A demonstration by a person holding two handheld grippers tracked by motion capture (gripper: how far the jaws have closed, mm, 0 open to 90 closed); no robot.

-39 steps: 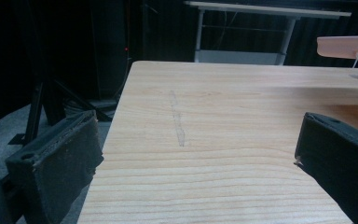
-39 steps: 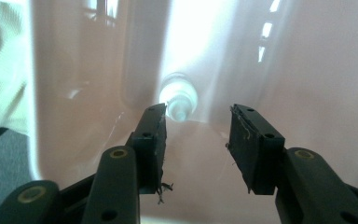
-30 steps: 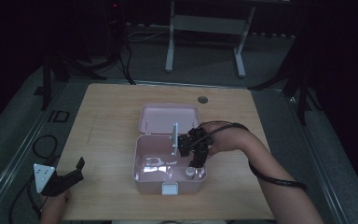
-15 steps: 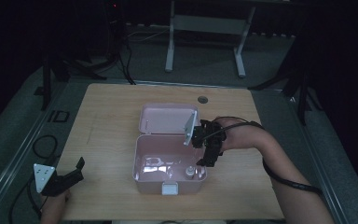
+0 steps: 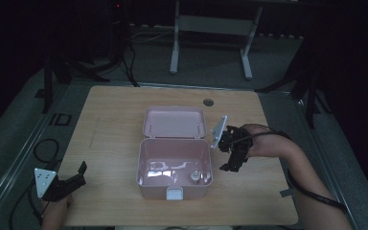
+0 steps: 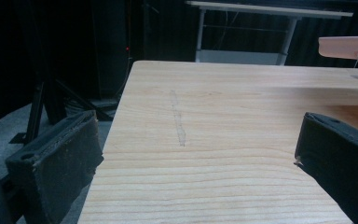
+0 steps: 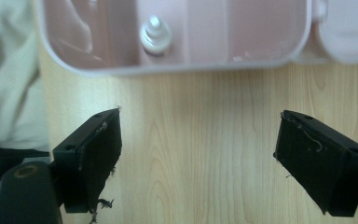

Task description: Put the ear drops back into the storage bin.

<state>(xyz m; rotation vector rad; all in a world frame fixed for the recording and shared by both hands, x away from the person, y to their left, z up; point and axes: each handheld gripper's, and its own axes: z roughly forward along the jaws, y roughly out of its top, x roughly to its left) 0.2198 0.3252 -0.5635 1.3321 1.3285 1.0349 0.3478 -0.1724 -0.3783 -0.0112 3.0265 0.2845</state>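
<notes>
An open pink box stands mid-table, its lid laid back behind it. A small white round-capped object lies in the box's front right corner, and a white latch is on the front wall. My right gripper hovers just right of the box, open and holding nothing. In the right gripper view its jaws spread over bare wood below the box wall and the white object. My left gripper rests open at the front left corner, its jaws over bare wood.
A round cable hole sits at the table's back edge. Beyond the table stands a metal frame. Cables lie on the floor at the left. The person's light clothing shows beside the box.
My right gripper has pulled out of the box and moved right, over the table beside it. The left gripper has stayed put.
</notes>
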